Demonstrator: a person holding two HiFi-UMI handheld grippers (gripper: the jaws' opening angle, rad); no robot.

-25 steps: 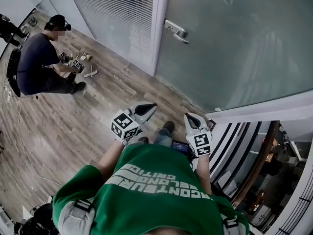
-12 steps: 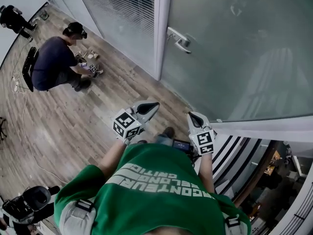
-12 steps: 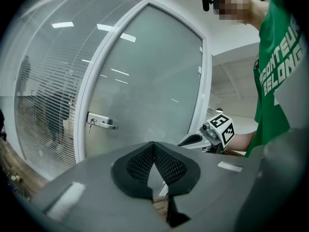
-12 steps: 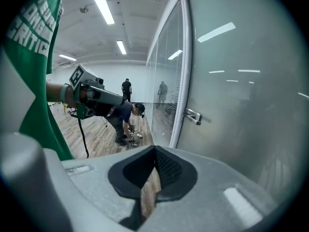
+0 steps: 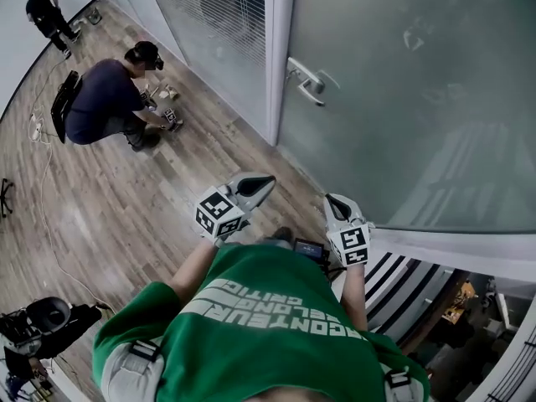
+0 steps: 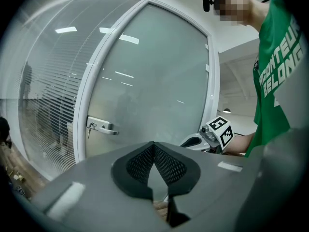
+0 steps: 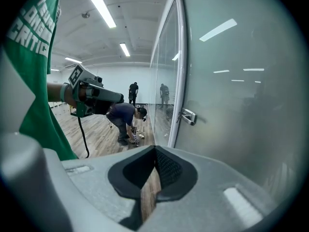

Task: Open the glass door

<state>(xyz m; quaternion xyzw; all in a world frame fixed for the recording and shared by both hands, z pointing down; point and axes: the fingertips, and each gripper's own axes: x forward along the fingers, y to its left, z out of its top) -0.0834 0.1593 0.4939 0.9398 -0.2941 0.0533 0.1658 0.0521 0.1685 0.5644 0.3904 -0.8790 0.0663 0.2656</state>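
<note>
You face the likely heavy glass door (image 5: 410,99), left gripper (image 5: 263,180) and right gripper (image 5: 334,200) pressed together, empty; take its slick-looking lever handle (image 5: 306,80), door's left edge.

- Bright, even indoor light comes from ceiling strip lamps (image 7: 101,6), which show in the right gripper view
- Shadows on the wooden floor (image 5: 109,216) are soft and faint
- The frosted glass door (image 5: 402,99) carries pale streaks of reflected lamps, with no harsh glare
- Both gripper views bend straight lines into strong curves and have dark, vignetted corners
- The close foreground in both is soft and out of focus
- The head view is sharp, with lines bowed towards its edges
</note>
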